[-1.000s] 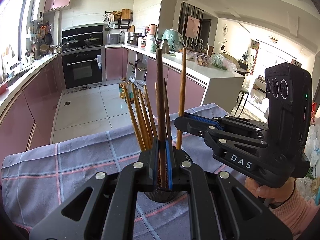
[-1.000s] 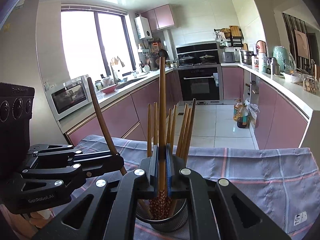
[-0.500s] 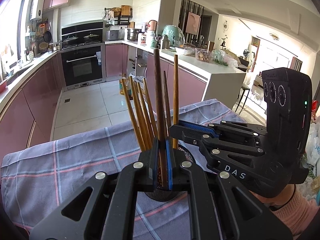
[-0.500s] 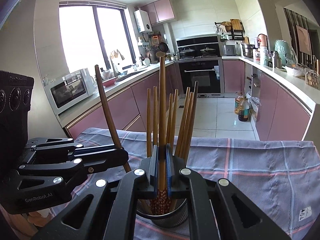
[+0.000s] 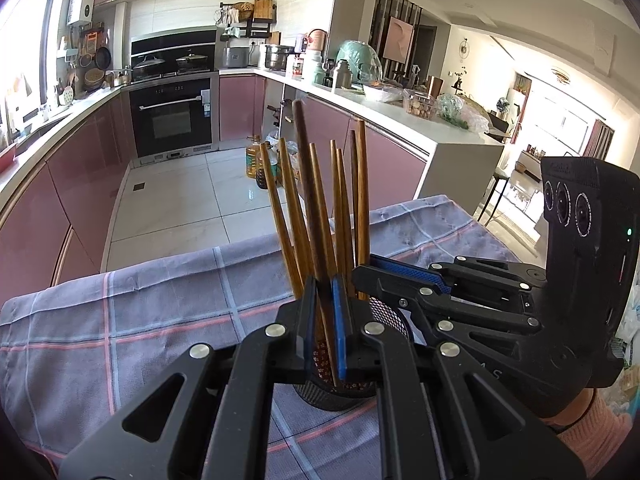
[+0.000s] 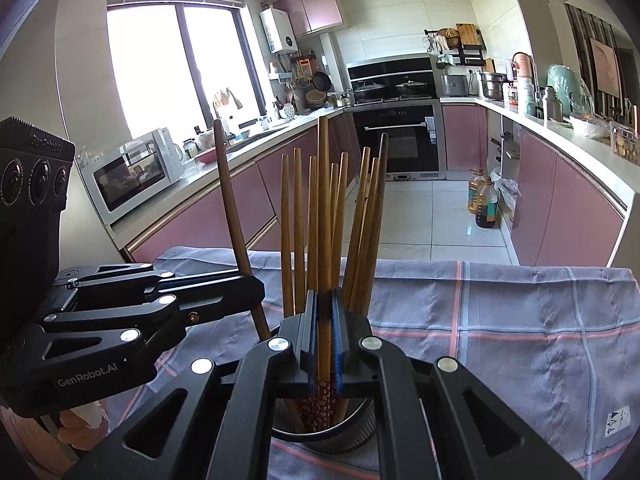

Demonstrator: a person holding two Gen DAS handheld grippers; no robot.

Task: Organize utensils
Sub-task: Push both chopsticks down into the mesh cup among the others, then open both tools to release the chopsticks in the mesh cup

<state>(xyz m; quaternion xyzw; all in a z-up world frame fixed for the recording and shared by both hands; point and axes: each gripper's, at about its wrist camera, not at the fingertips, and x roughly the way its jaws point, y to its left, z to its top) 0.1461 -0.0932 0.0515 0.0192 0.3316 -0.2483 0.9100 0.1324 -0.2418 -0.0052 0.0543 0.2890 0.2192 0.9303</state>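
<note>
A black mesh utensil holder (image 5: pixel 390 314) (image 6: pixel 320 438) stands on a purple-grey plaid cloth (image 5: pixel 160 320) (image 6: pixel 520 340), with several brown wooden chopsticks (image 5: pixel 288 208) (image 6: pixel 294 220) upright in it. My left gripper (image 5: pixel 323 292) (image 6: pixel 256 294) is shut on a dark brown chopstick (image 5: pixel 308 184) (image 6: pixel 228 200), which leans left with its lower end inside the holder. My right gripper (image 6: pixel 324 306) (image 5: pixel 362 276) is shut on a lighter chopstick (image 6: pixel 324 200) (image 5: pixel 362 200) that stands upright, its patterned tip down in the holder. The two grippers meet over the holder's rim from either side.
The cloth's far edge (image 5: pixel 248 248) drops off to a tiled kitchen floor (image 5: pixel 180 200). Oil bottles (image 6: pixel 484 204) stand on the floor by pink cabinets. A person's hand in a pink sleeve (image 5: pixel 592 428) holds the right gripper. A white label (image 6: pixel 618 420) marks the cloth's right corner.
My left gripper has sunk toward the holder, and its dark chopstick now leans left and reaches deeper in. The right gripper has stayed almost in place, holding its chopstick upright.
</note>
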